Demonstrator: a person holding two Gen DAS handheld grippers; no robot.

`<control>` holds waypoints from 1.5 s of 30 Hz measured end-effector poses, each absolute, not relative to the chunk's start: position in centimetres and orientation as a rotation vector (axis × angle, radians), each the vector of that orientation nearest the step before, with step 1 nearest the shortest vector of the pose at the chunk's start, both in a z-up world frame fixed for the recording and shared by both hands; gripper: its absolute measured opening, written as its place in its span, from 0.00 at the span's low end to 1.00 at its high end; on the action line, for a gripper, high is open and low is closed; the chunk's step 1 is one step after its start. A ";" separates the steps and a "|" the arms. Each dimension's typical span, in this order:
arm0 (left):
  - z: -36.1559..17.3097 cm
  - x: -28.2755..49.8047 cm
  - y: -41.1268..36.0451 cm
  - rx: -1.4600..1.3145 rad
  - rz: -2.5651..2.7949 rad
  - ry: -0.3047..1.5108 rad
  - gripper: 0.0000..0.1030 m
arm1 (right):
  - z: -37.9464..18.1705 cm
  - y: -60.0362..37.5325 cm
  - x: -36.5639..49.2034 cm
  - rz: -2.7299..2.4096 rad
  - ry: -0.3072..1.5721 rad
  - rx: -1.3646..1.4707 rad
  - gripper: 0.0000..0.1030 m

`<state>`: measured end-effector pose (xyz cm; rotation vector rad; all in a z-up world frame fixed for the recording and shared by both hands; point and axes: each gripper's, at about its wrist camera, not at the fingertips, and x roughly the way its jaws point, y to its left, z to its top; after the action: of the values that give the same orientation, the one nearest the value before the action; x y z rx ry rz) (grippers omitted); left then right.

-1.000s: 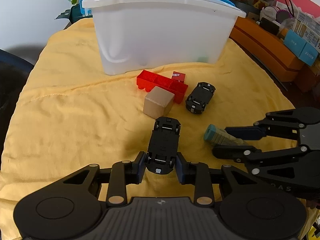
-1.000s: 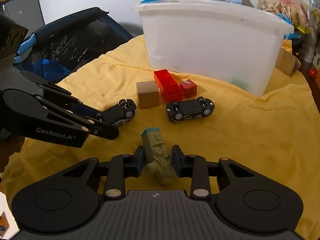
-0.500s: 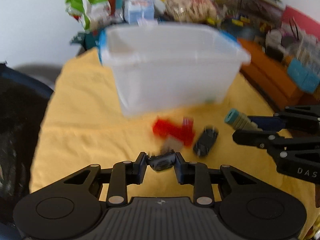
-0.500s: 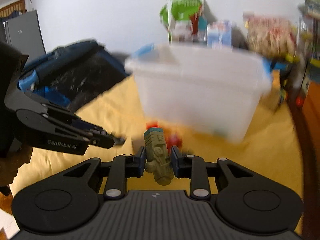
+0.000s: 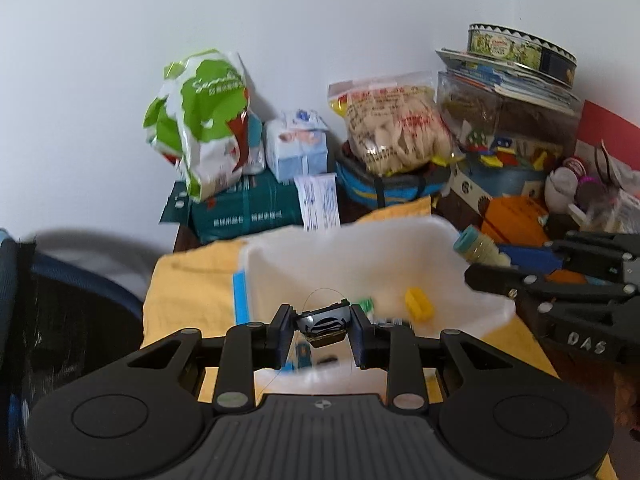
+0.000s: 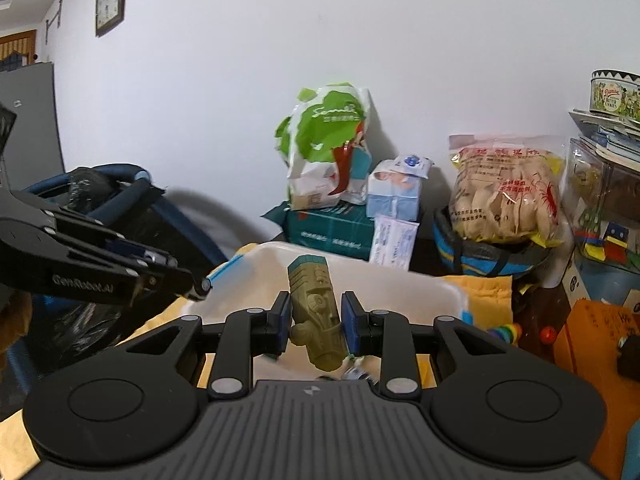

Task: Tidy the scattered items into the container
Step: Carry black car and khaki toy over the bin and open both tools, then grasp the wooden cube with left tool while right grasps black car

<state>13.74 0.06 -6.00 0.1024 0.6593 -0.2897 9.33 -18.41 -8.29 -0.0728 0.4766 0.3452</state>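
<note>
My left gripper [image 5: 322, 326] is shut on a black toy car [image 5: 325, 322] and holds it above the open white plastic bin [image 5: 280, 256]. My right gripper [image 6: 315, 320] is shut on an olive-green toy train with a teal end [image 6: 316, 312], also above the bin [image 6: 400, 280]. The right gripper with the train [image 5: 478, 246] shows at the right of the left wrist view. The left gripper [image 6: 168, 270] shows at the left of the right wrist view. A yellow block [image 5: 418, 302] and small green pieces lie inside the bin.
The bin stands on a yellow cloth [image 5: 188, 280]. Behind it are a green-and-white bag [image 5: 204, 120], a tissue pack [image 5: 296, 148], a snack bag [image 5: 394, 128] and stacked boxes with a tin [image 5: 520, 48]. A dark blue bag [image 6: 104, 200] is at the left.
Both grippers rose from the cloth with their toys and moved forward over the bin. The red bricks, wooden block and second car are out of view.
</note>
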 end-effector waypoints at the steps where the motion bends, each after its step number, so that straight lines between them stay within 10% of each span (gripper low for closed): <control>1: -6.0 14.2 -0.2 0.102 -0.291 0.656 0.32 | -8.4 -18.7 9.8 0.339 0.485 -0.071 0.29; 12: -7.9 18.4 -1.0 0.088 -0.299 0.702 0.32 | -11.2 -19.6 13.9 0.284 0.594 -0.078 0.31; 16: -8.4 18.9 -1.7 0.119 -0.305 0.717 0.50 | -11.8 -19.8 14.6 0.261 0.606 -0.082 0.69; 32: -9.1 14.8 -0.9 0.141 -0.328 0.739 0.54 | -10.4 -20.1 8.4 0.395 0.565 -0.056 0.82; 45: -17.9 8.5 -1.8 0.136 -0.372 0.892 0.54 | -20.2 -19.2 4.4 0.477 0.754 -0.105 0.81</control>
<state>8.47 -1.81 -17.91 0.1357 0.8919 -0.3724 4.45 -19.20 -20.24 -0.1045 0.7544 0.4767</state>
